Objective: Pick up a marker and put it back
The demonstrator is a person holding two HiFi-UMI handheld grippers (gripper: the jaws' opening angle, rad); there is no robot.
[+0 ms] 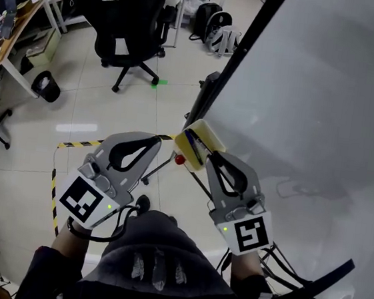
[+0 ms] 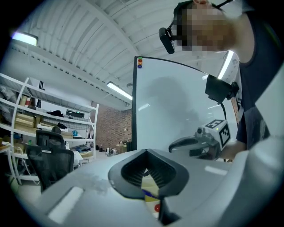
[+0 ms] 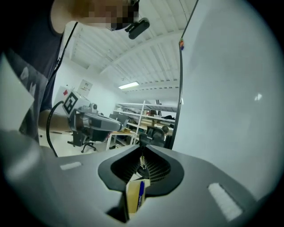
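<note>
My right hand-held gripper (image 3: 142, 151) has its jaws nearly together on a thin pale marker (image 3: 142, 162), upright at the tips. It is just above the yellow holder (image 1: 205, 133) at the whiteboard (image 1: 310, 126) edge. My left hand-held gripper (image 1: 156, 138) has its jaws pressed together with nothing between them.

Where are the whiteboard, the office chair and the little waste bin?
whiteboard (image 1: 314, 93), head view, on its bare white face.
office chair (image 1: 129, 21), head view, on its black back.
waste bin (image 1: 46, 86), head view, on its dark inside.
</note>
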